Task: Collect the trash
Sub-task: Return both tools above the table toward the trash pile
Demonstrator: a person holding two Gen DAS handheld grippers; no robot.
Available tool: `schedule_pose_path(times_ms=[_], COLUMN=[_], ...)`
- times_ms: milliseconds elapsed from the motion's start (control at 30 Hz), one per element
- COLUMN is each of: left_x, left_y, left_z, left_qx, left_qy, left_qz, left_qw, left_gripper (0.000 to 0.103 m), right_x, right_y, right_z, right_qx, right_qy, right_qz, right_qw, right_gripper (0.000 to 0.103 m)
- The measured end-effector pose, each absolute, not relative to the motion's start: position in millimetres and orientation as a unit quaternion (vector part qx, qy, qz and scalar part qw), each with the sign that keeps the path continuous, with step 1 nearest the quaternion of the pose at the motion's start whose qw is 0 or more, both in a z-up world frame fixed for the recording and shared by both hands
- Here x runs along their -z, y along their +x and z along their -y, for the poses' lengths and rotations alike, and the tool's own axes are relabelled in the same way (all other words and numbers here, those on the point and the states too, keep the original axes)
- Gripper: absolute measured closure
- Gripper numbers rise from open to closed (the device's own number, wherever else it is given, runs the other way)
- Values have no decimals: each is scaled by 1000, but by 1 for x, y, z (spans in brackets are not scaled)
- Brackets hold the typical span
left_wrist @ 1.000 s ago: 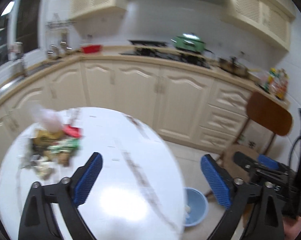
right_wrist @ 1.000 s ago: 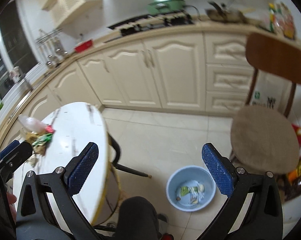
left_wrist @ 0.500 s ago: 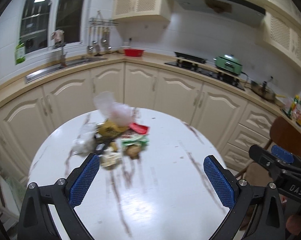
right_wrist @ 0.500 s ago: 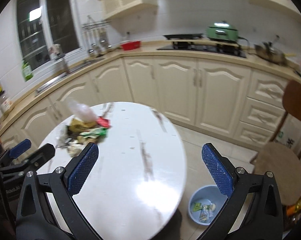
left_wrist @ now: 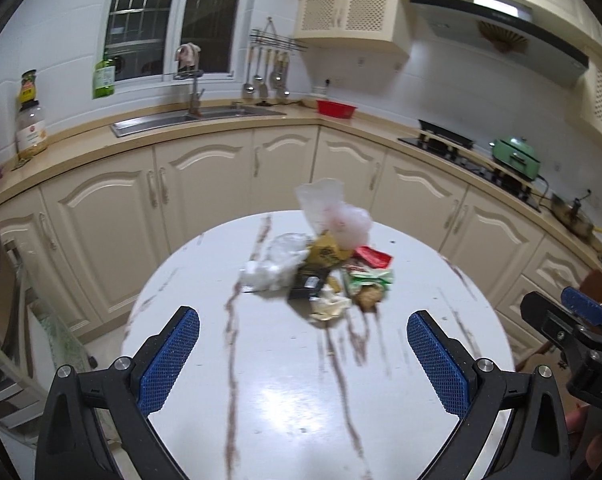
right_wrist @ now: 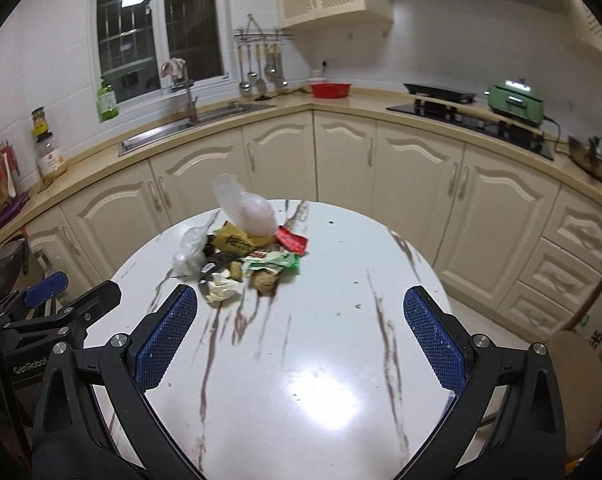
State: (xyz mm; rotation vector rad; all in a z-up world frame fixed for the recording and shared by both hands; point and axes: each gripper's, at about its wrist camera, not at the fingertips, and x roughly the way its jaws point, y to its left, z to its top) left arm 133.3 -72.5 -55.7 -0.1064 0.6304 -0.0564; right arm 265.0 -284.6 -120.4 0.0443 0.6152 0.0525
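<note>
A: Hovering wide apart and empty, left gripper (left_wrist: 303, 354) and right gripper (right_wrist: 300, 334) over the round table (left_wrist: 285, 392).
B: Trash?
A: Trash pile (left_wrist: 321, 268) on the table's far side, untouched.

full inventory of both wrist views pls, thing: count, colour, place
table: 1, white with brown veins, centre
trash pile: 1, mixed, far side of table
clear plastic bag: 1, back of pile
red wrapper: 1, pile's right edge
green wrapper: 1, right front of pile
red bowl: 1, corner of counter
green pot: 1, on the stove
sink: 1, steel, under window
chair: 1, brown, right of table
left hand-held gripper: blue pads, open, empty
right hand-held gripper: blue pads, open, empty
</note>
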Motion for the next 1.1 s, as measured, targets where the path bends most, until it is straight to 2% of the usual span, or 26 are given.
schedule_pose_path(times_ms=[533, 933, 1100], left_x=[79, 139, 149], left_y=[182, 267, 286], left_z=[39, 53, 51], left_qx=[7, 31, 23], left_qy=[-44, -53, -51], left_qz=[-336, -405, -416], left_qw=[941, 912, 908], left_gripper=[1, 1, 1], right_x=[171, 224, 245], right_y=[320, 385, 416], right_z=[266, 272, 265], right_qx=[-45, -50, -67], right_qy=[6, 14, 10], right_qz=[-364, -426, -445], right_qw=[930, 903, 893], right_gripper=[0, 0, 11])
